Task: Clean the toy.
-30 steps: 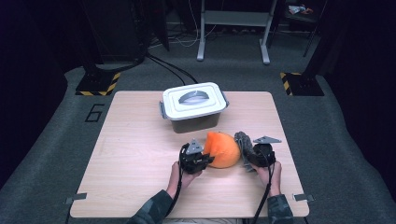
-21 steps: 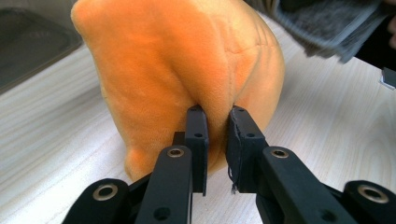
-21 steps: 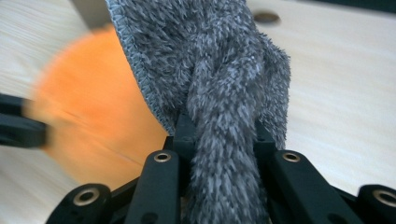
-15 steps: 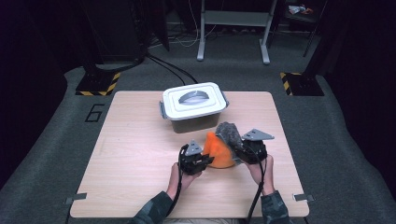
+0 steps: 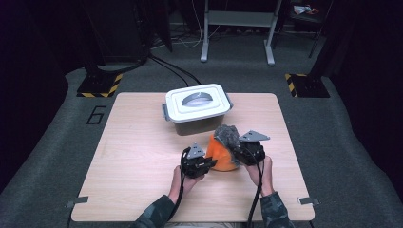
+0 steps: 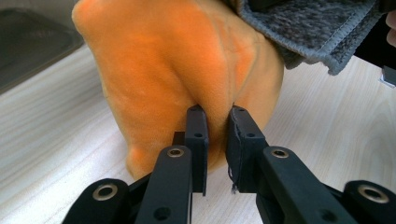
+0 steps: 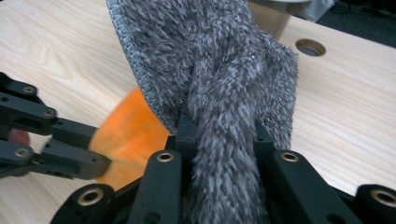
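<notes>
An orange fleece cloth (image 5: 222, 156) stands bunched on the table between my two grippers. My left gripper (image 6: 216, 114) is shut on a fold of the orange cloth (image 6: 187, 60) at its lower side. A grey fuzzy cloth (image 7: 224, 70) is held up by my right gripper (image 7: 219, 128), whose jaws are shut on it and mostly buried in its pile. In the high view the grey cloth (image 5: 227, 134) rises just above the orange one, with the left gripper (image 5: 208, 164) at its left and the right gripper (image 5: 240, 153) at its right.
A grey plastic box with a white lid (image 5: 197, 107) stands just behind the cloths. The wooden table (image 5: 138, 156) has bare room to the left. A round hole (image 7: 310, 46) shows in the tabletop near the right gripper. Dark floor surrounds the table.
My right gripper has swung in toward the orange cloth, carrying the grey cloth up and leftward over it. The left gripper has kept its hold and hardly moved.
</notes>
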Tool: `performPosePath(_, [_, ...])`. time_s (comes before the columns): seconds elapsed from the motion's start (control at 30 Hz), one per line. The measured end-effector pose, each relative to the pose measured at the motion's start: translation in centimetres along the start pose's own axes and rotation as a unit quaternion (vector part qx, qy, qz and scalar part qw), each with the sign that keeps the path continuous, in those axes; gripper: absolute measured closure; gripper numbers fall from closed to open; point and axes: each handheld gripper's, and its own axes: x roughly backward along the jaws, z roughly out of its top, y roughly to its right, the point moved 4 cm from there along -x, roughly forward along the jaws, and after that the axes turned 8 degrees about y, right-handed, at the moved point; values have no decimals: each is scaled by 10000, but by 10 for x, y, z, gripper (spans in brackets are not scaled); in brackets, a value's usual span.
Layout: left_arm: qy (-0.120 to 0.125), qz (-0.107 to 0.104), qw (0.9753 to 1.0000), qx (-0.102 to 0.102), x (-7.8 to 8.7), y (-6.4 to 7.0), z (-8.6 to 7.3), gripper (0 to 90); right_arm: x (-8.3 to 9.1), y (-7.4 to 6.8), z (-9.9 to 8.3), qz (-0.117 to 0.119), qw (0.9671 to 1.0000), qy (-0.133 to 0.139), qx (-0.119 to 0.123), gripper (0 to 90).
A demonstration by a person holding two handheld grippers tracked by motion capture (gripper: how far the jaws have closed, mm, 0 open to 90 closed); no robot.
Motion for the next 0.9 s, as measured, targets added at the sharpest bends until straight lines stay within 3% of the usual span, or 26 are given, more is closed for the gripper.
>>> performPosePath(0.2, [-19, -7, 10000, -35, 0, 0, 0, 793, 3, 15, -10, -86, 9996, -18, -263, 729])
performPosePath(0.3, [-7, 1, 10000, -4, -1, 0, 0, 793, 5, 22, -15, -121, 9995, -87, -278, 727])
performPosePath(0.5, [7, -2, 10000, 26, -1, -1, 0, 794, 6, 38, -33, -354, 9980, -246, -456, 727])
performPosePath(0.9, [-3, -4, 10000, 35, -1, -1, 0, 792, -9, 52, -64, -477, 9937, -725, -703, 726])
